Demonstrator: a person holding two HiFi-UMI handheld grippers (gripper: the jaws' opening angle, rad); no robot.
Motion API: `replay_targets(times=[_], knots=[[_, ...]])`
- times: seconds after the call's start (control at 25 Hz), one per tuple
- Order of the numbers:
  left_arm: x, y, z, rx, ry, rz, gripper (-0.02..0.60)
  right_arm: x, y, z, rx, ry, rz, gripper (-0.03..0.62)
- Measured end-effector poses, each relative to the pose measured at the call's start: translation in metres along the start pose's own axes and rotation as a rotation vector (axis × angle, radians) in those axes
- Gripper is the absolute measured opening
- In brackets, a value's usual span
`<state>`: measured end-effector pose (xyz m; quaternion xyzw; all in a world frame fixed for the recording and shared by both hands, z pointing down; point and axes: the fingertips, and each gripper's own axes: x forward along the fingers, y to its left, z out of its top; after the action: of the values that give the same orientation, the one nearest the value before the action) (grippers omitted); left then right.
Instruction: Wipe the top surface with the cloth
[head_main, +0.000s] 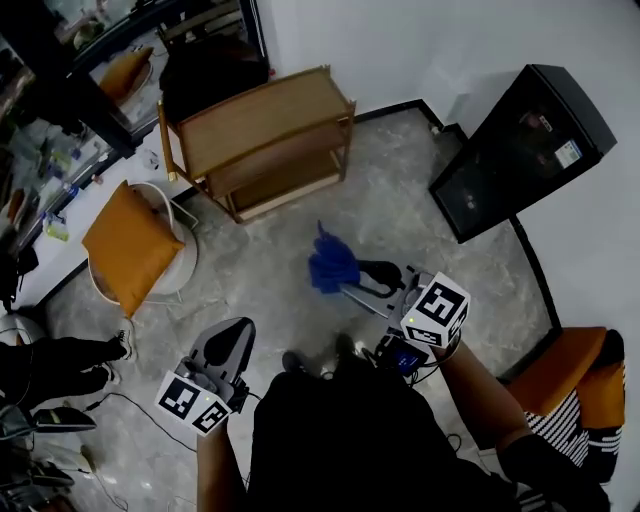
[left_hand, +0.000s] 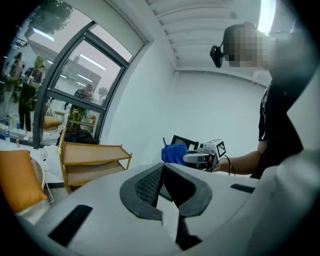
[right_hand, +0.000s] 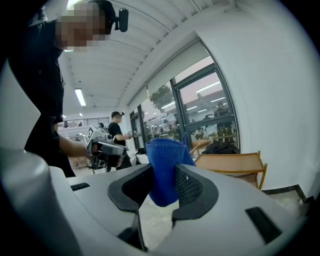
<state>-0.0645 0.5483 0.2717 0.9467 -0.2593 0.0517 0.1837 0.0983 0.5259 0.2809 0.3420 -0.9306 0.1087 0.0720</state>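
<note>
A blue cloth hangs bunched from my right gripper, whose jaws are shut on it, out over the grey floor. In the right gripper view the cloth stands up between the dark pads of that gripper. The wooden shelf cart with its bare top surface stands further off, apart from both grippers; it also shows as cart and cart. My left gripper is held lower left, its tips together and nothing in them.
A chair with an orange cushion stands left of the cart. A black cabinet leans by the right wall, and an orange seat is at the right edge. Cables and another person's shoes lie at the left.
</note>
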Motion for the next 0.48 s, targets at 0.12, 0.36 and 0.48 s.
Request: replay_targets(times=[0.12,0.36,0.48], knots=[[0.004,-0.001,-0.004,0.011,0.023,-0.013,0.012,-0.003,0.006,0.007,0.007,-0.025,0.005,0.133],[0.012,0.005,-0.003,0.007,0.015,-0.012,0.012,-0.005,0.013,0.012,0.013,-0.040,0.012,0.133],[0.009,0.002,-0.008,-0.010,0.017,-0.014,0.012,-0.003,0.016,0.009,-0.006,-0.025,0.018,0.133]])
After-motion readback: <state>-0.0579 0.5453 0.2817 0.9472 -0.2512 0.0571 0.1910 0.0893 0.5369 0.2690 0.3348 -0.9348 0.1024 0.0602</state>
